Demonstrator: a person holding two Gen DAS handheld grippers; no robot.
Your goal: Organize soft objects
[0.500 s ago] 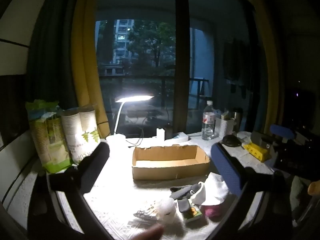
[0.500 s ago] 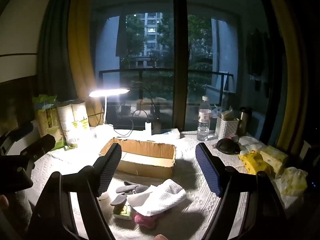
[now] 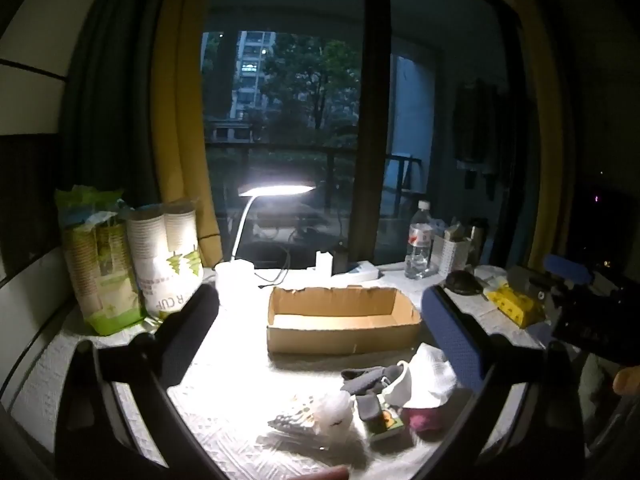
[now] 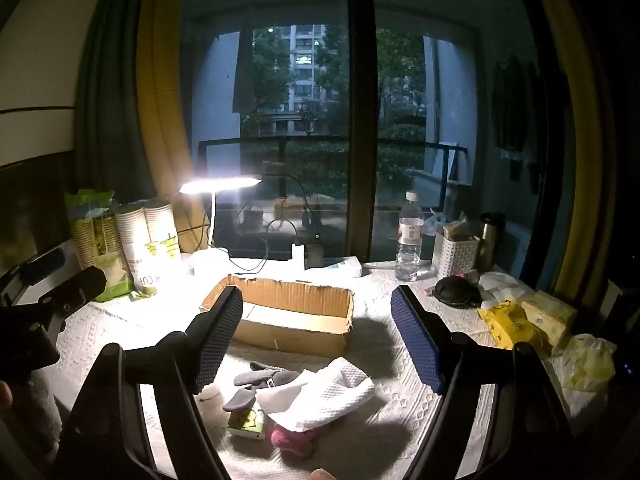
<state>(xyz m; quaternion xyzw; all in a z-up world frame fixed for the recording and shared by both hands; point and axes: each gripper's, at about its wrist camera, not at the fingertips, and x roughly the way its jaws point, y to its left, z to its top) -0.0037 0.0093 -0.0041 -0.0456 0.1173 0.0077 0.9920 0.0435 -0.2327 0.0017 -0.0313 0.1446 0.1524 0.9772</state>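
The left gripper (image 3: 320,328) hangs above the table with its jaws spread wide and nothing between them, and the right gripper (image 4: 318,330) is likewise released and empty, well apart from it on the other side. Just below and ahead of both lies the pile of soft things on the white textured tablecloth (image 4: 400,412): a white cloth (image 4: 320,396) draped over a pink item (image 4: 292,438), grey socks (image 4: 256,378) beside it, a small green-and-yellow packet (image 4: 248,420) touching them, and, in the left view, a crinkled clear bag (image 3: 332,416) near the front edge. Beyond the pile sits an open cardboard box (image 4: 292,320), empty, with bare cloth between it and the pile. To the left stand sleeves of paper cups (image 3: 168,264) and a lit desk lamp (image 3: 276,190); to the right a water bottle (image 4: 409,240), a white basket (image 4: 456,254), a dark round object (image 4: 454,290) and yellow packets (image 4: 508,326) crowd the table's right edge.
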